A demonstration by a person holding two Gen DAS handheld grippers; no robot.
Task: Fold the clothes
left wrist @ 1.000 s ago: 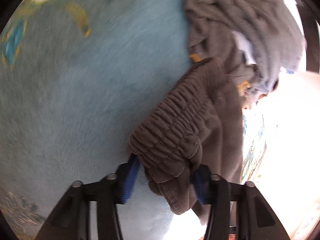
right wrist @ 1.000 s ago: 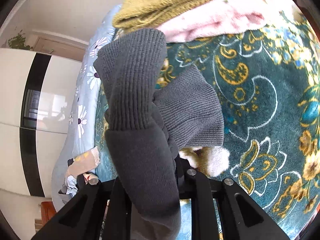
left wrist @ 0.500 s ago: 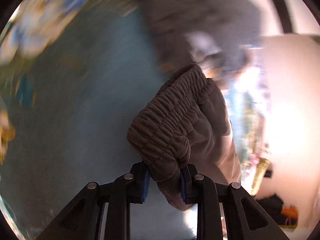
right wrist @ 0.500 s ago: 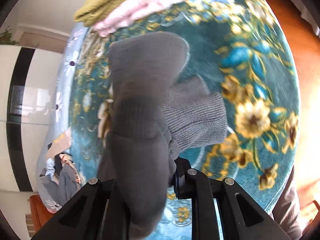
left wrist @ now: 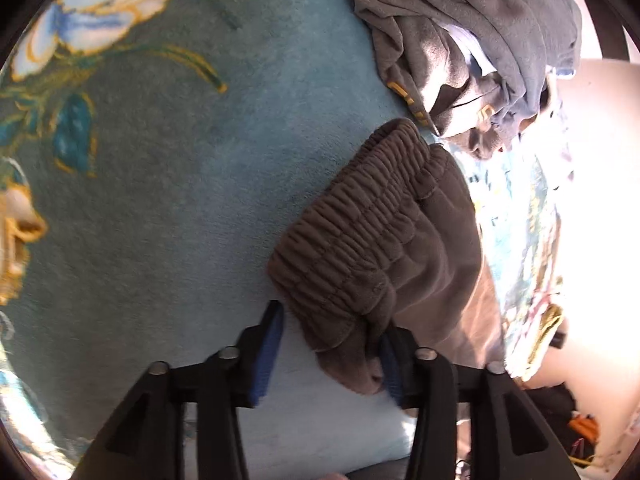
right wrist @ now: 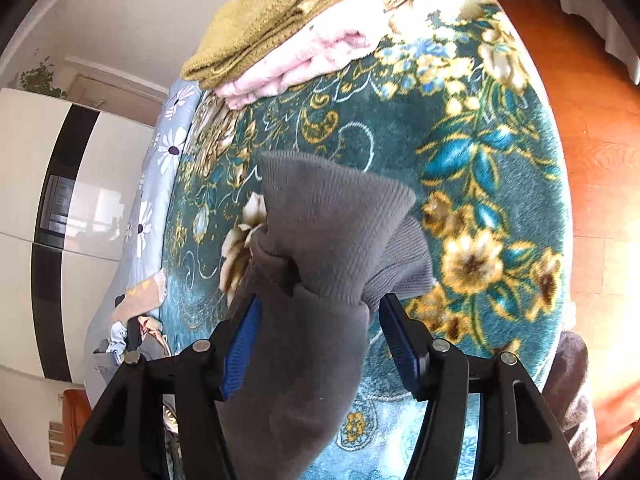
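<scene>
Since half a second back, both my grippers had sprung apart: the left gripper (left wrist: 330, 356) stood spread, its blue pads off the brown sweatpants' gathered waistband (left wrist: 360, 240), which sagged between the fingers and touched only the right one. My right gripper (right wrist: 320, 344) was spread too, with the grey ribbed cuffs (right wrist: 340, 232) bunched loose between its pads, pinched by neither. The garment lay draped on the teal floral blanket (right wrist: 480, 152). Beyond the waistband, a crumpled grey garment (left wrist: 472, 32) sat heaped on the blanket. Further off, a mustard knit (right wrist: 272, 24) rested on folded pink fleece (right wrist: 304, 64).
</scene>
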